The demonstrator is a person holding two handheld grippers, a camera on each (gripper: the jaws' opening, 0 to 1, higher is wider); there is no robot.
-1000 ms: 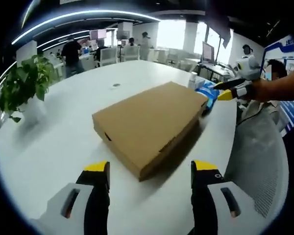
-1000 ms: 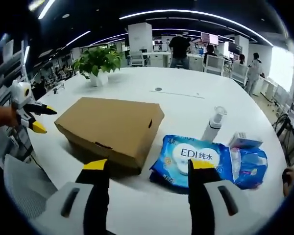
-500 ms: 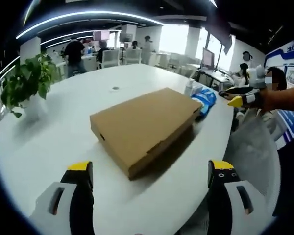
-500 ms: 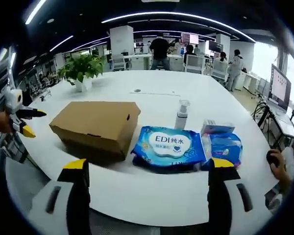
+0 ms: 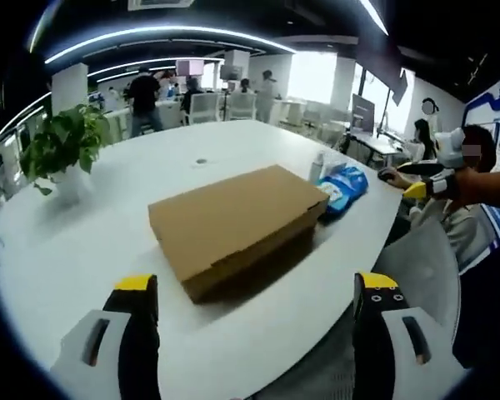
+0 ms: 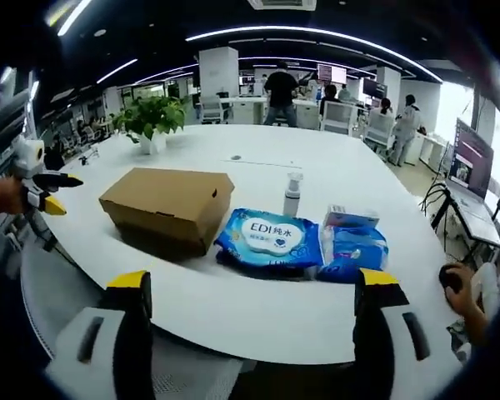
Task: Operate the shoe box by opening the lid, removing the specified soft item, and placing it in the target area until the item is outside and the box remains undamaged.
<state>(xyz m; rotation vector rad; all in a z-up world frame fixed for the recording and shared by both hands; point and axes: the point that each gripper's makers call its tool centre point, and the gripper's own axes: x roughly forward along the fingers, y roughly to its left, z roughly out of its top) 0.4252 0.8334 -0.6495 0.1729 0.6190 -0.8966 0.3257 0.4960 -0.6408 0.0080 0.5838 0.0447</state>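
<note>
A brown cardboard shoe box (image 5: pixel 233 223) (image 6: pixel 167 203) lies shut on the white table (image 5: pixel 83 250) (image 6: pixel 258 308). My left gripper (image 5: pixel 254 287) stands open near the table's front edge, its jaws wide apart and short of the box. My right gripper (image 6: pixel 254 279) is open too, held back from the table edge with nothing between its jaws. The left gripper (image 6: pixel 46 192) comes into the right gripper view at the far left, held by a hand. In the left gripper view the right gripper (image 5: pixel 425 179) appears at the far right.
Blue wet-wipe packs (image 6: pixel 271 242) (image 6: pixel 354 248) (image 5: pixel 342 187) lie next to the box, with a small white bottle (image 6: pixel 292 194) and a little carton (image 6: pixel 350 218) behind. A potted plant (image 5: pixel 62 150) (image 6: pixel 154 121) stands far across the table. A grey mesh chair (image 5: pixel 417 267) is at the edge. People stand at desks behind.
Both views have pulled back from the table, so the box looks smaller and farther. Both grippers stay open wide.
</note>
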